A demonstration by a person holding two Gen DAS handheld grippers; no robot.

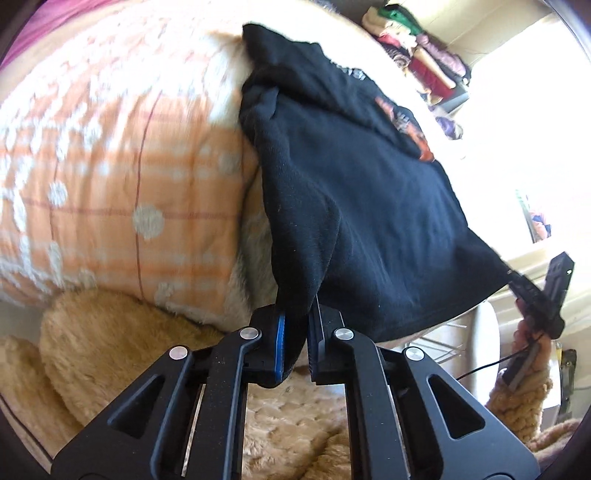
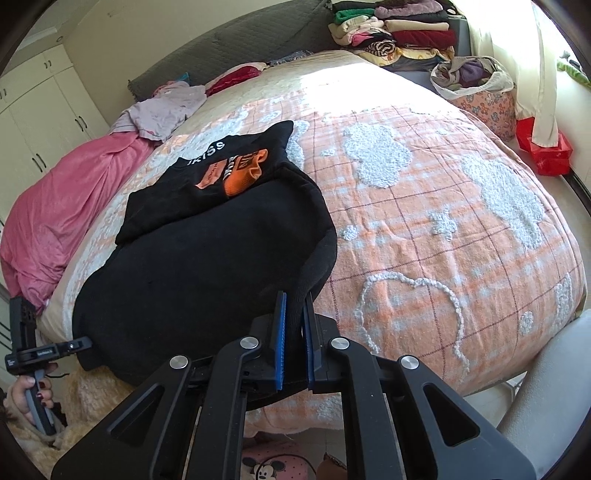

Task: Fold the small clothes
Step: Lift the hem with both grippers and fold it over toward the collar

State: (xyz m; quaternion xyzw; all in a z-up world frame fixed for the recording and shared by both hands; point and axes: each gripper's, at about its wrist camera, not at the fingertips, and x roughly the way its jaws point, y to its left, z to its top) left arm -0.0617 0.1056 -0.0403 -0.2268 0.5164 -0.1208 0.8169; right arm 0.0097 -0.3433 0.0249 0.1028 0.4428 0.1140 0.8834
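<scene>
A black sweatshirt [image 2: 207, 251] with an orange print and white letters lies on the bed, its lower edge lifted off the cover. My right gripper [image 2: 293, 306] is shut on one bottom corner, black cloth pinched between its blue pads. In the left wrist view my left gripper [image 1: 297, 314] is shut on the other bottom corner of the sweatshirt [image 1: 351, 203]. The hem is stretched between the two. The right gripper [image 1: 532, 291] shows at the far right of that view, and the left gripper [image 2: 79, 345] at the left of the right wrist view, held by a hand.
An orange checked bedspread [image 2: 443, 221] with white tufted shapes covers the bed. A pink blanket [image 2: 55, 214] and a lilac garment [image 2: 162, 107] lie at its far left. Folded clothes [image 2: 399, 29], a flowered basket [image 2: 480, 92] and a red box [image 2: 543, 147] stand beyond.
</scene>
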